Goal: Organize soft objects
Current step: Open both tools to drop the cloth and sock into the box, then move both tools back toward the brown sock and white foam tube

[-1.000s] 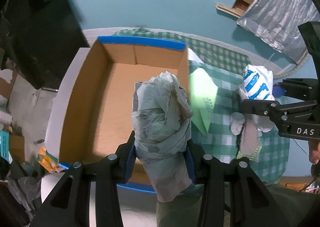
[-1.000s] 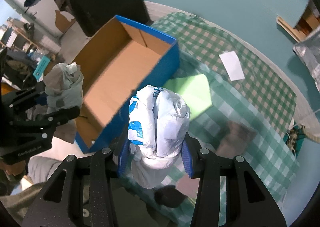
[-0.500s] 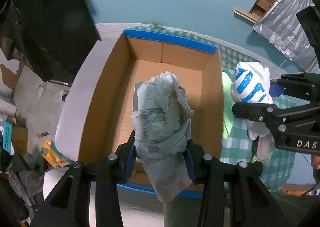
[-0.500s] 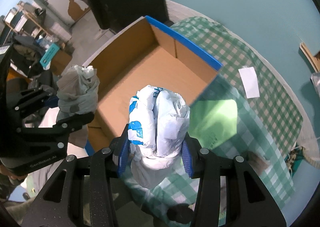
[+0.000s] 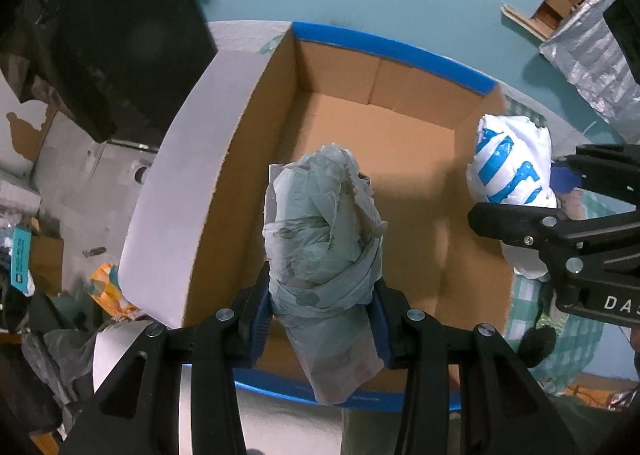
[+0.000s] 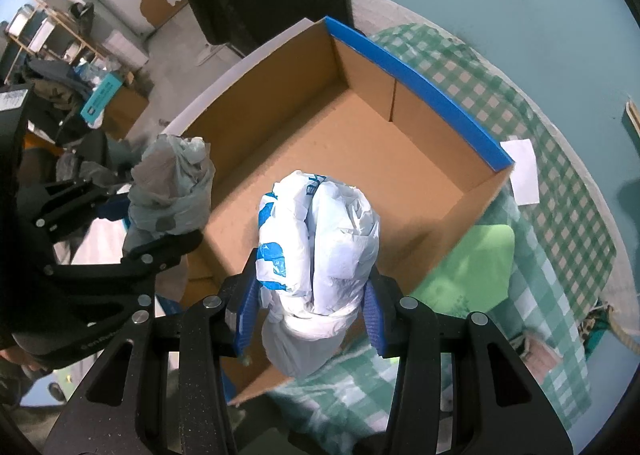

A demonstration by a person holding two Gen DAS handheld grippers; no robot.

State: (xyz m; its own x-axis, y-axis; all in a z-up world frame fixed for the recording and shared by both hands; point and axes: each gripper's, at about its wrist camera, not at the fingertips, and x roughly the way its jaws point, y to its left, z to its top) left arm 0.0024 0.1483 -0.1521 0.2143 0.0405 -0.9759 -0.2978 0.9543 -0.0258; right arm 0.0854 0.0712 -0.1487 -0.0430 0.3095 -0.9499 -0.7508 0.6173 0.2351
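Note:
My left gripper [image 5: 323, 315] is shut on a rolled grey plastic bag [image 5: 324, 239], held over the near half of an open cardboard box [image 5: 400, 143] with blue outer walls. The box's floor is bare. My right gripper [image 6: 310, 307] is shut on a rolled white plastic bag with blue print [image 6: 318, 243], hanging over the box's near right part. In the left wrist view the white bag [image 5: 508, 171] shows at the box's right wall. In the right wrist view the grey bag [image 6: 172, 191] hangs at the box's left wall.
The box [image 6: 360, 143] sits on a round table with a green checked cloth [image 6: 560, 215]. A light green pad [image 6: 472, 275] lies beside the box, and a white paper slip [image 6: 524, 171] further off. A dark cabinet [image 5: 100, 35] and floor clutter [image 5: 40, 255] are at the left.
Both grippers have carried their bags sideways over the box; the box now lies under both, where before the white bag hung over the checked cloth. Grips are unchanged.

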